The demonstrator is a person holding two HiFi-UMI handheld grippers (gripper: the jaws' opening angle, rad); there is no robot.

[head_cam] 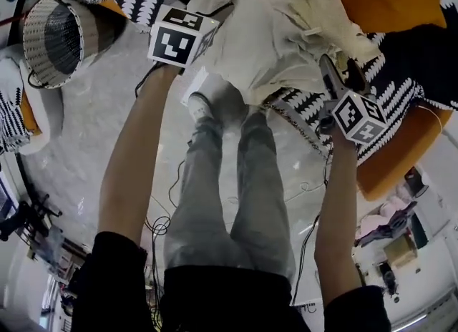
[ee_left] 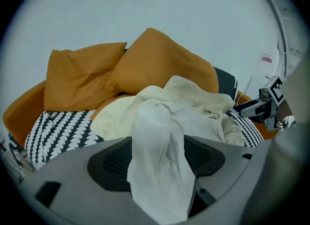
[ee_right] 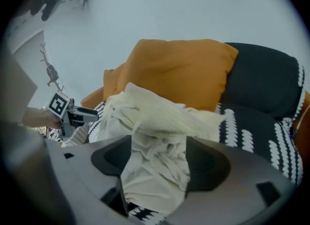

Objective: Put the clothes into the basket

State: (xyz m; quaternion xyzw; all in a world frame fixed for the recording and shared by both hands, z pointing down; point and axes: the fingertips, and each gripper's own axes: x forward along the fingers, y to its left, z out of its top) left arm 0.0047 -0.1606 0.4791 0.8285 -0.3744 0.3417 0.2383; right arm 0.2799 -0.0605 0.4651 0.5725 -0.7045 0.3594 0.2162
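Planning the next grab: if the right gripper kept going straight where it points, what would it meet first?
The crumpled cream-white garment, already lying between the parted jaws of the right gripper; an orange cushion sits behind it.

No words, numbers or brands could be read. The only signs were black-and-white square markers on the left cube [head_cam: 179,37] of the left gripper [ee_left: 157,158] and the right cube [head_cam: 360,117] of the right gripper [ee_right: 160,163].
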